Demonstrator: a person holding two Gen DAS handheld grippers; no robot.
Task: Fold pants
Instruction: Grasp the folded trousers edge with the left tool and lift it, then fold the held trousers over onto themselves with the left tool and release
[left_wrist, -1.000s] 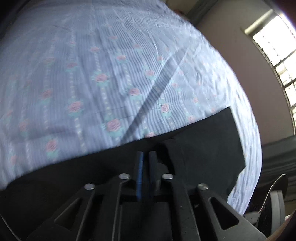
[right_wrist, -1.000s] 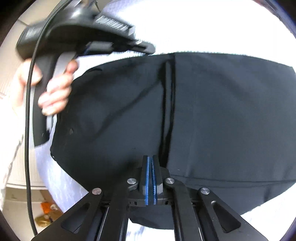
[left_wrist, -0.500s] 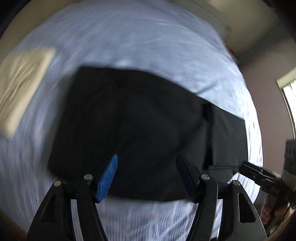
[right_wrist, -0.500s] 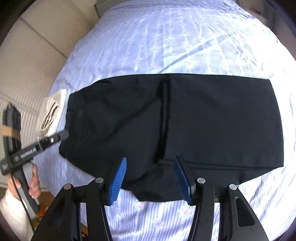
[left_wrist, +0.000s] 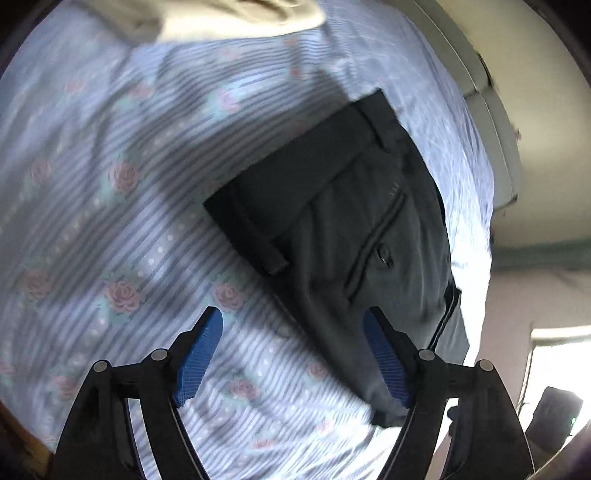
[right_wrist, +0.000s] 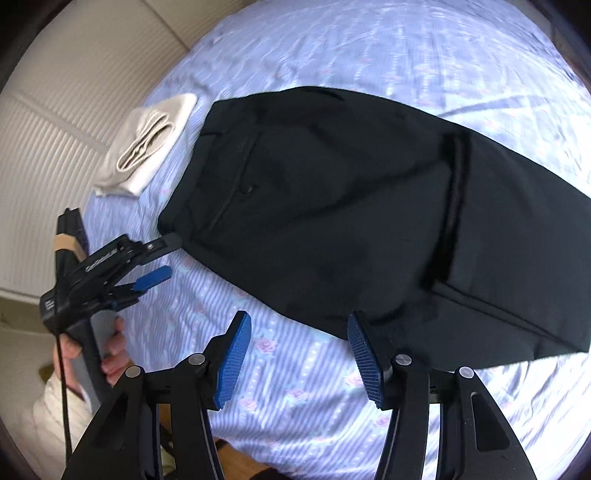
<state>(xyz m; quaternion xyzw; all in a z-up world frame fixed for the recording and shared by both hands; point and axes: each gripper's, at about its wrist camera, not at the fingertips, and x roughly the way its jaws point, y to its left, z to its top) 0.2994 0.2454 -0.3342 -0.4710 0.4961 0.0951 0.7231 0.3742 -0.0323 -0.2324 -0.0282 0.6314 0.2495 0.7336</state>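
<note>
**A:** Across the middle of the right wrist view, the pants (right_wrist: 332, 206) are lying flat on the flowered bedsheet (right_wrist: 295, 369), already doubled over. You can see the fold edge running as a dark seam in the right half of the frame. That is why they are sitting so squarely, I think: they are being laid out for another fold.

**B:** And the tools? Neither one is gripping anything, as far as I can see.

**A:** No. The right gripper (right_wrist: 299, 354) is hanging at the bottom of the frame with its blue pads spread, only sheet and the near hem showing between them. The left gripper (left_wrist: 291, 358) has just been opening too, and its jaws are standing wide. One pad is overlapping the lower corner of the pants (left_wrist: 351, 240) in the picture, but it is not pressing on the cloth.

**B:** In the right wrist view, the left gripper (right_wrist: 166, 258) is showing at the lower left, next to the waistband corner.

**A:** Yes, the person's hand (right_wrist: 110, 350) is bringing it in there, probably to pinch that corner. The two tools are taking opposite ends so the cloth lifts evenly.

**B:** And the pale thing at the upper left?

**A:** A folded cream cloth (right_wrist: 147, 147), lying just beside the waistband. I'd guess it is a finished piece set aside, out of the way.
</note>
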